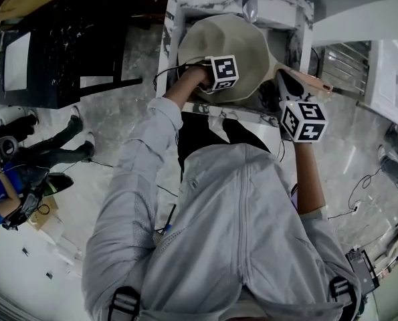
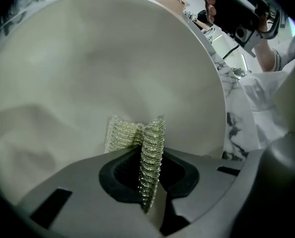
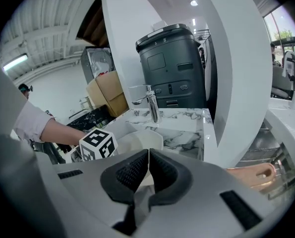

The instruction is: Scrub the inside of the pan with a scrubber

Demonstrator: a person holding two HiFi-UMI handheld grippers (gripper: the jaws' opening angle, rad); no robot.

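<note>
A cream pan [image 1: 235, 39] lies tilted in the marble sink [image 1: 178, 9]. Its pale inside [image 2: 112, 58] fills the left gripper view. My left gripper [image 1: 212, 87] reaches into the pan and is shut on a silvery mesh scrubber [image 2: 137, 135], which presses against the pan's inner wall; the left gripper [image 2: 146, 170] holds it folded between its pads. My right gripper [image 1: 287, 87] sits beside the pan's light wooden handle [image 1: 314, 82]. In the right gripper view the right gripper [image 3: 148, 170] is shut with nothing visible between its pads, and the handle [image 3: 254, 175] lies to the lower right.
A chrome faucet [image 3: 151, 103] stands behind the sink on the marble counter [image 3: 187, 128]. A dark grey machine [image 3: 174, 68] stands behind that. A metal rack [image 1: 342, 62] is right of the sink. A black counter [image 1: 71, 39] and another person [image 1: 11, 186] are at the left.
</note>
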